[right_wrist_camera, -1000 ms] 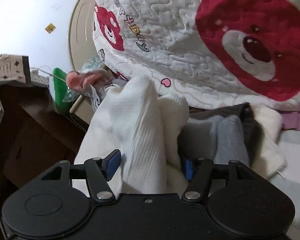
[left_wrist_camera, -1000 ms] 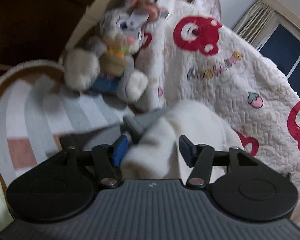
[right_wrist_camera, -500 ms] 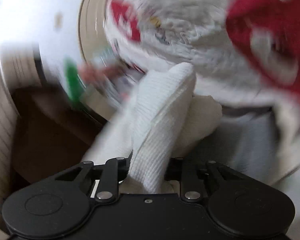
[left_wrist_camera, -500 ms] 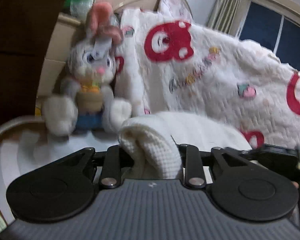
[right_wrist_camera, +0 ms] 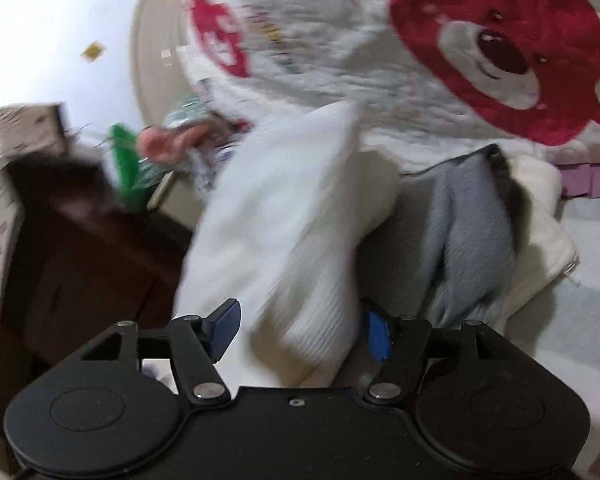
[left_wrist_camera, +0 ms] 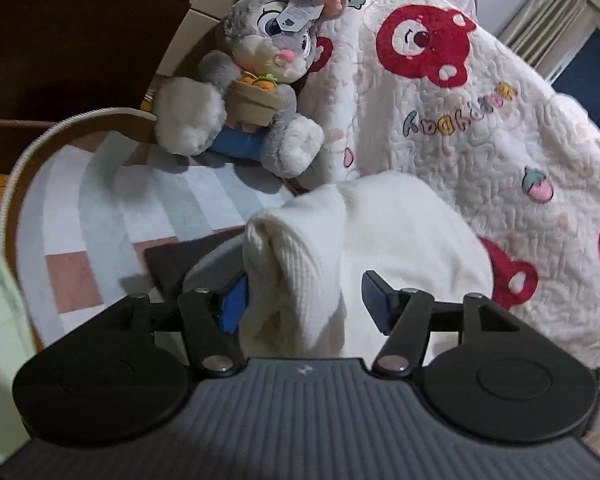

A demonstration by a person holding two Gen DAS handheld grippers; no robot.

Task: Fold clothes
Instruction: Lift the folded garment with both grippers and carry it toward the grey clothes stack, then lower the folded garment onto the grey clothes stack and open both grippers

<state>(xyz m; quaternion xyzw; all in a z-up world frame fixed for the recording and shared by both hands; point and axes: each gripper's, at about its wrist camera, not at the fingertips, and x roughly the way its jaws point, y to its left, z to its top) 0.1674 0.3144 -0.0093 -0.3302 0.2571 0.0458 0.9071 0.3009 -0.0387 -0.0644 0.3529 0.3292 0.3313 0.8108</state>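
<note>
Where half a second ago both tools were pinched tight on cloth, both now stand with their blue pads spread, and the bed shows what that release leaves behind. Behind everything the white quilted bedspread with red bear faces [left_wrist_camera: 440,120] slopes up at the back, and the grey-and-pink striped sheet [left_wrist_camera: 112,208] runs out to the left, where a grey plush rabbit holding a carrot basket [left_wrist_camera: 256,80] sits against the bedspread. On the sheet, heaped rather than flat, the cream ribbed knit garment [left_wrist_camera: 380,232] lies between the fingers of both tools; beside it in the right view a grey knitted garment [right_wrist_camera: 472,232] is bunched over something dark. The left gripper [left_wrist_camera: 304,300] is apart, its left pad just touching a rounded fold of the knit; the right gripper [right_wrist_camera: 300,328] is likewise apart with the ribbed cloth loose between. I judge that a fold has just been laid down and let go, though the right view is too blurred to say how neat it sits.
</note>
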